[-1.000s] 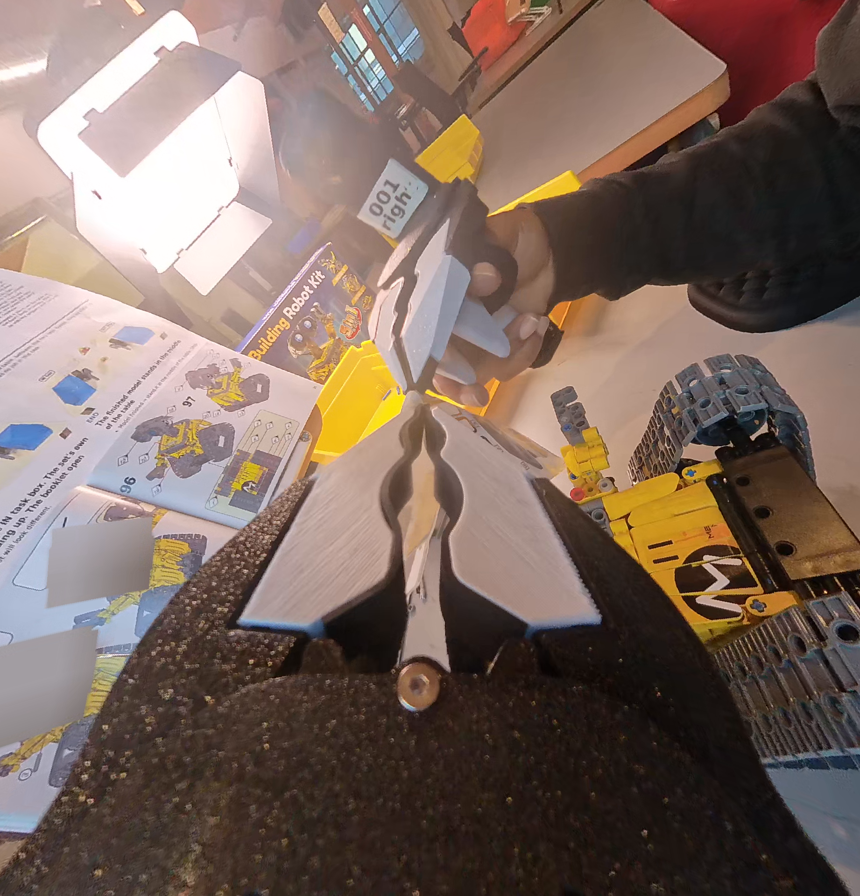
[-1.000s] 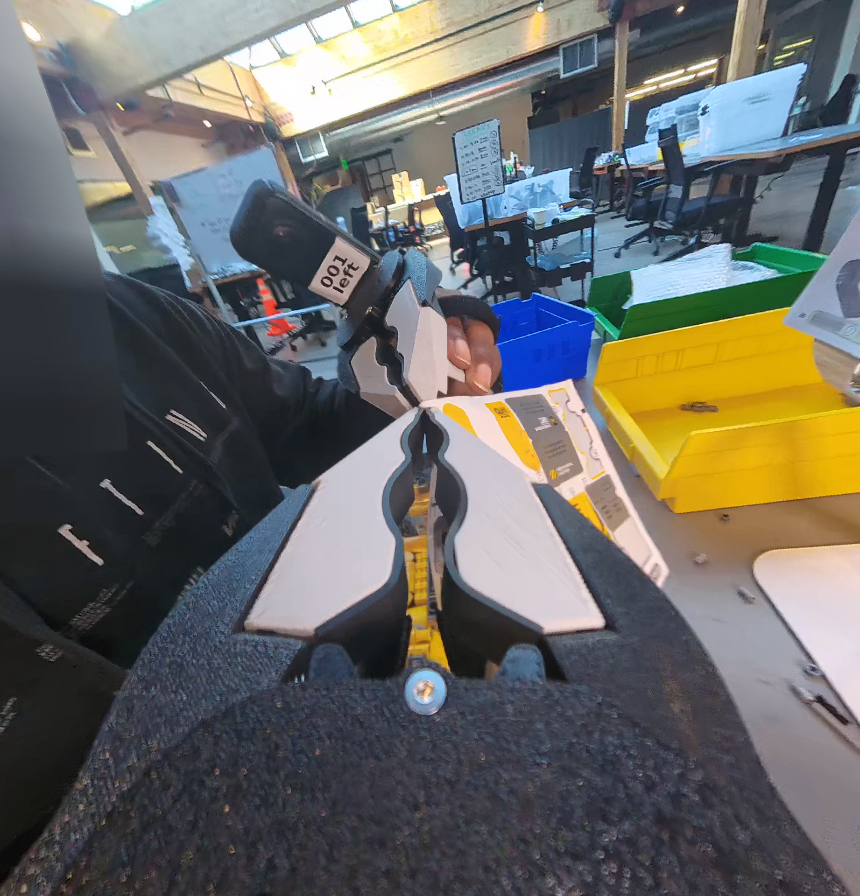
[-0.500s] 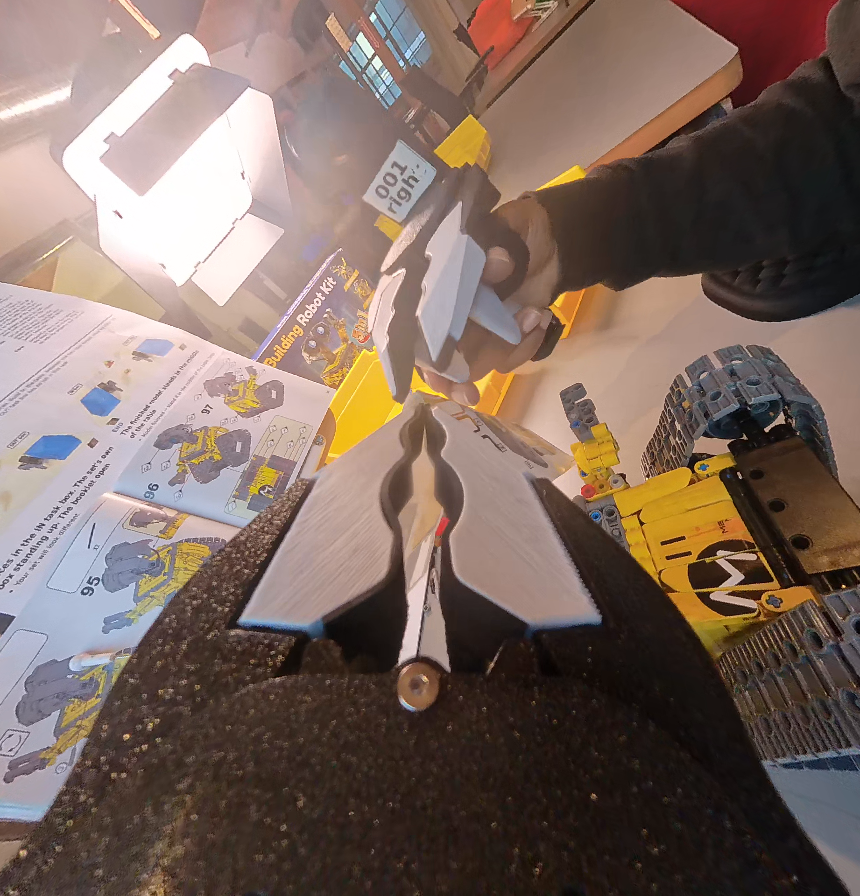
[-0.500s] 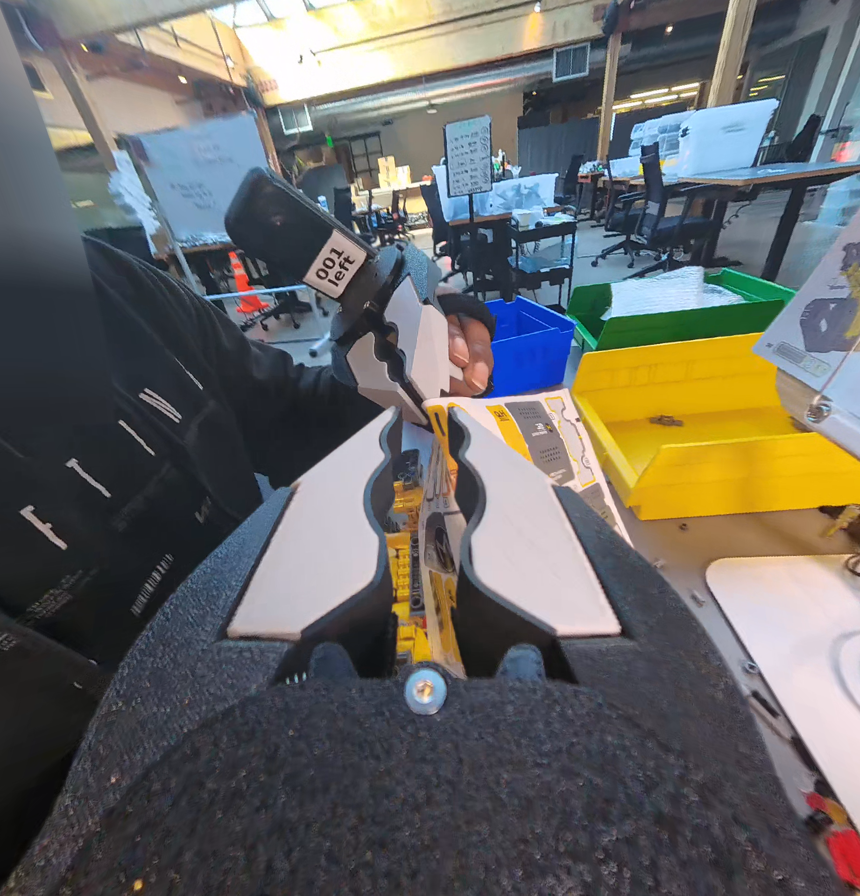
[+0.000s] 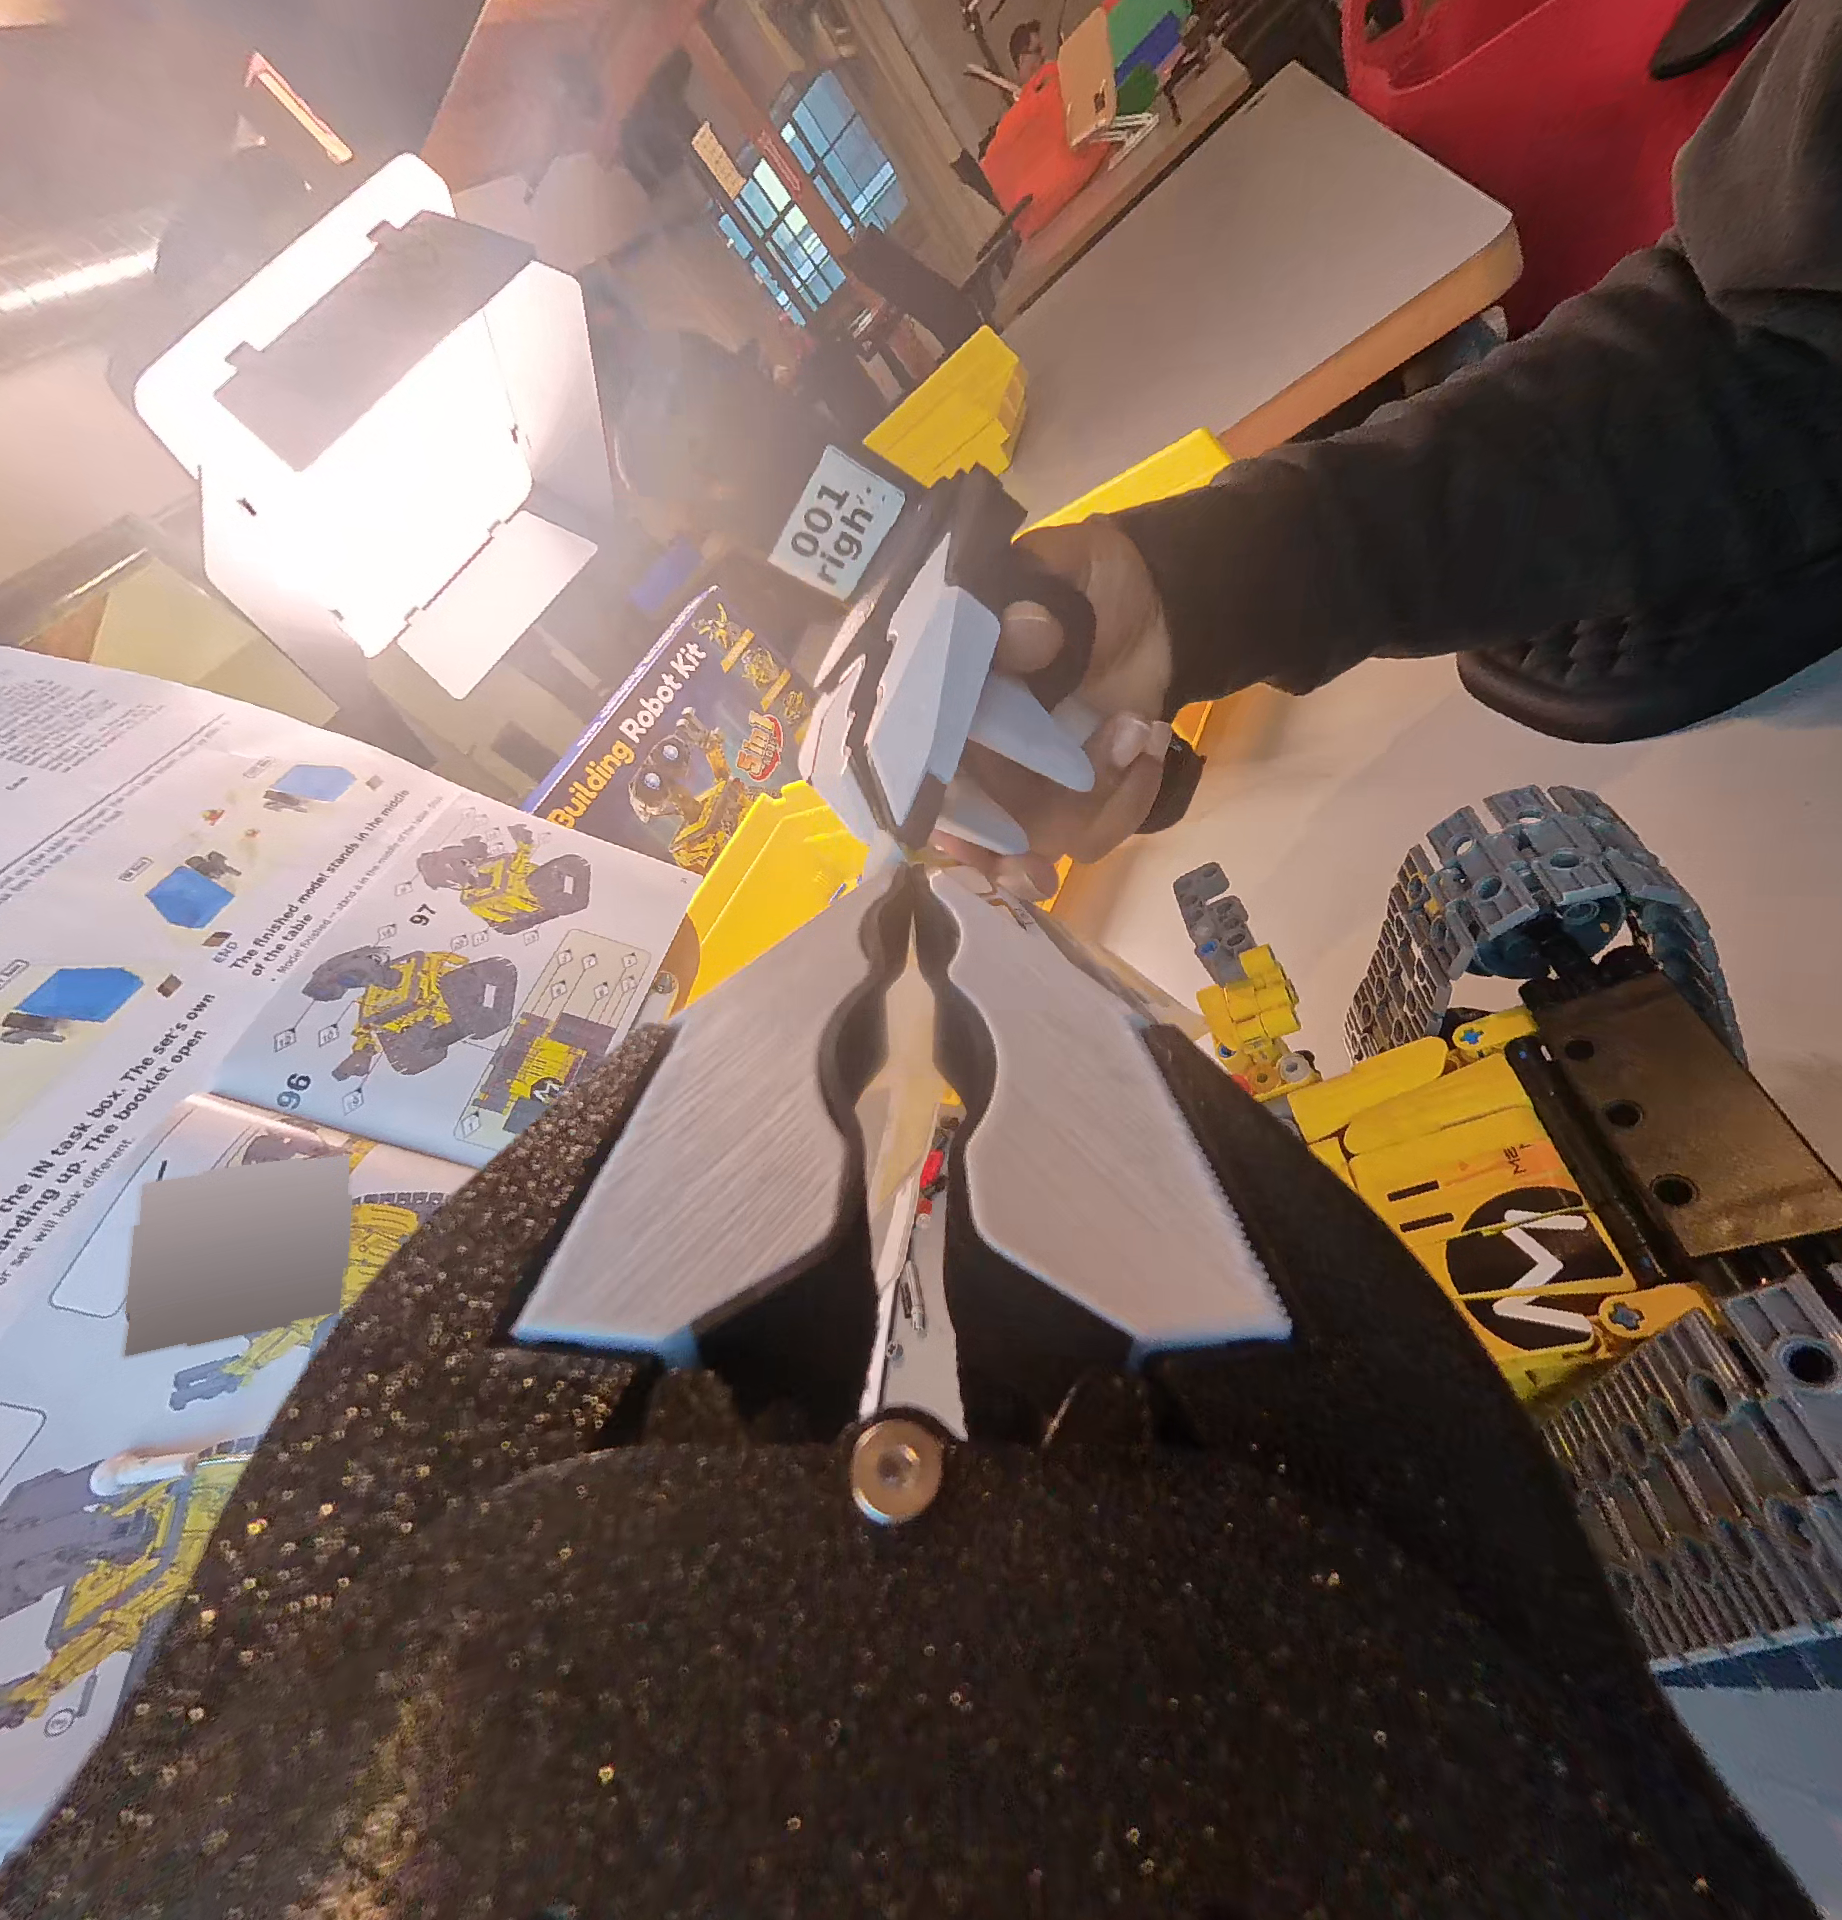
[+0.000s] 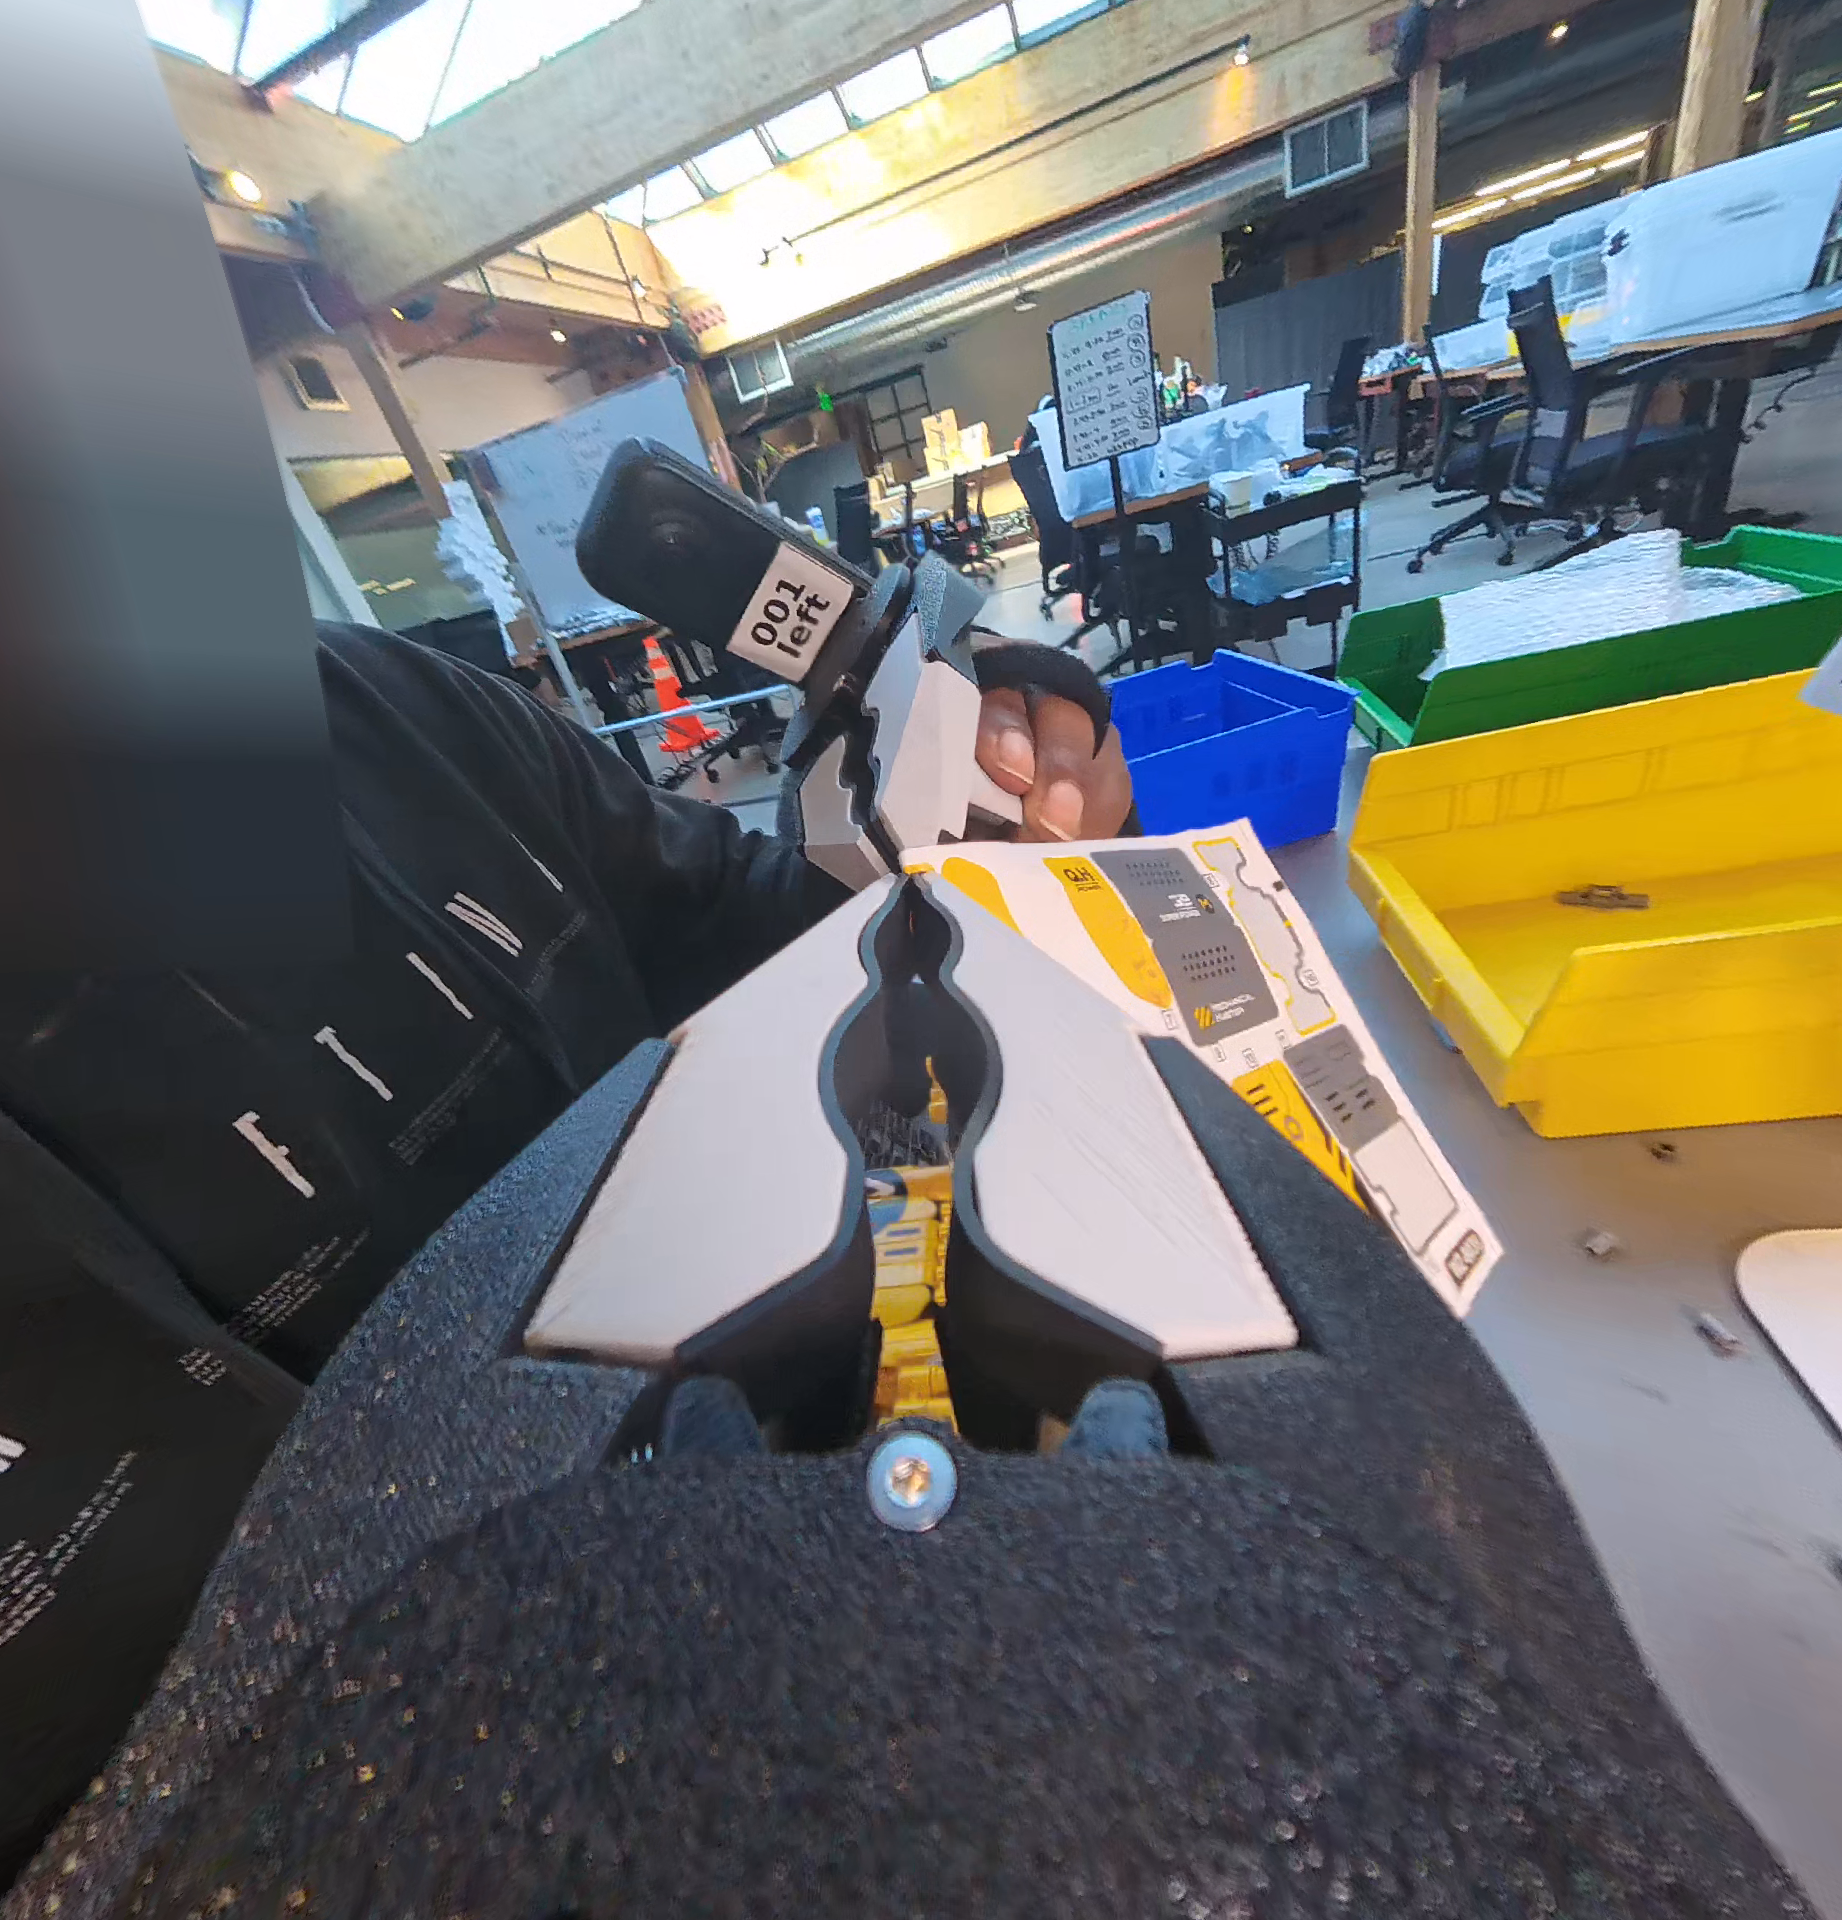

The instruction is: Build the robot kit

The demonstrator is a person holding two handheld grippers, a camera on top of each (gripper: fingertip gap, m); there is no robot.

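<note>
A white sticker sheet (image 6: 1208, 1018) with yellow and grey stickers is held in the air between both grippers. My left gripper (image 5: 912, 883) is shut on it, and the sheet shows edge-on between its fingers. In the right wrist view the left gripper (image 6: 886, 842) pinches the sheet's far corner. My right gripper (image 6: 909, 883) is shut, its tips on that same corner, tip to tip with the left gripper. It also shows in the left wrist view (image 5: 901, 831), held by a hand. I cannot tell whether it pinches one sticker or the whole sheet.
A yellow brick robot model (image 5: 1468, 1143) with grey tracks lies right of the left gripper. An open instruction booklet (image 5: 273, 935), a kit box (image 5: 678, 748) and a bright lamp panel (image 5: 377, 416) are to the left. Yellow (image 6: 1623, 935), blue (image 6: 1229, 738) and green (image 6: 1623, 644) bins stand on the table. Less than 4 cm separates the two grippers' tips.
My right gripper opened slightly around the sheet half a second ago and has now shut on its corner. My left gripper stayed shut on the sheet. Both shifted a little.
</note>
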